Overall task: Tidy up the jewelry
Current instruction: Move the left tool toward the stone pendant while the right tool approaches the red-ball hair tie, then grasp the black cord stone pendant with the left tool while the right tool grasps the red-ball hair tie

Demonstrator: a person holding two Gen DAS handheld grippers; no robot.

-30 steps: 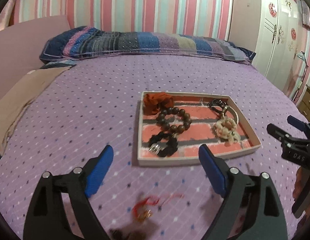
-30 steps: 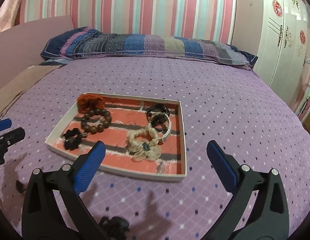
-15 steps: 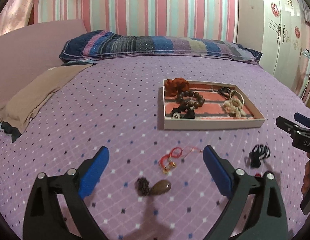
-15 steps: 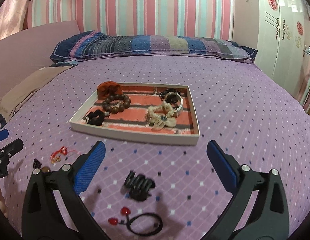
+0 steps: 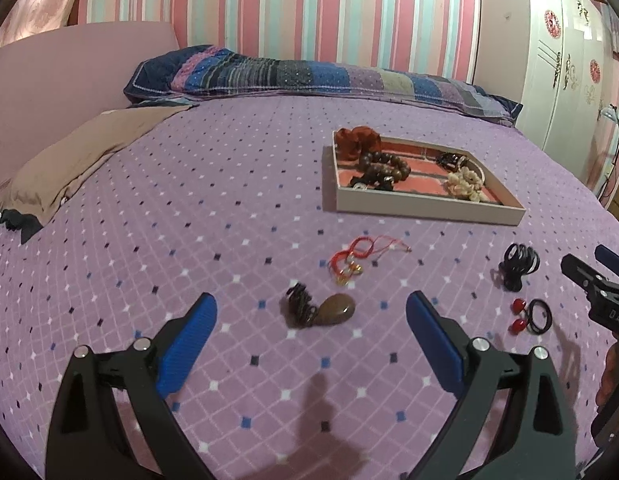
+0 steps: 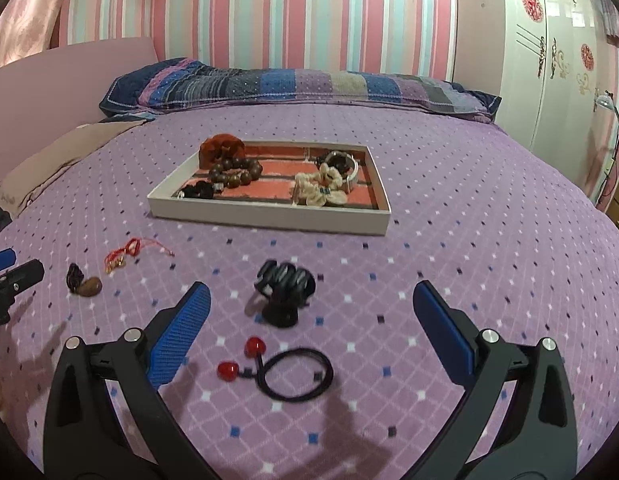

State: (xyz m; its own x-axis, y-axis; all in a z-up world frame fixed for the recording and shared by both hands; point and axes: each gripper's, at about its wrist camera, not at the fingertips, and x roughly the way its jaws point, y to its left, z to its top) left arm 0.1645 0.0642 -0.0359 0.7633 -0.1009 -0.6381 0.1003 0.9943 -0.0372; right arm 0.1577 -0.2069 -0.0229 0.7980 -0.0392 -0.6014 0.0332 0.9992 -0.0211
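A shallow white tray (image 5: pixel 425 208) (image 6: pixel 269 218) lies on the purple bedspread and holds a wooden bead bracelet (image 5: pixel 385 164), an orange scrunchie (image 6: pixel 221 146), a cream scrunchie (image 6: pixel 319 190) and dark pieces. Loose on the bed lie a red string bracelet (image 5: pixel 357 254), a brown pendant with dark cord (image 5: pixel 321 310), a black hair claw (image 6: pixel 285 284) and a black hair tie with red hearts (image 6: pixel 285 368). My left gripper (image 5: pixel 311 320) hangs open just short of the pendant. My right gripper (image 6: pixel 311 312) hangs open with the claw and hair tie between its fingers' lines, touching neither.
A striped pillow (image 5: pixel 309 76) runs along the head of the bed. A tan cloth (image 5: pixel 81 156) lies at the left. A white wardrobe (image 6: pixel 549 52) stands at the right. Open bedspread surrounds the tray.
Both grippers have pulled back from the tray and risen, so the loose pieces in front of the tray have come into view. Both stay open.
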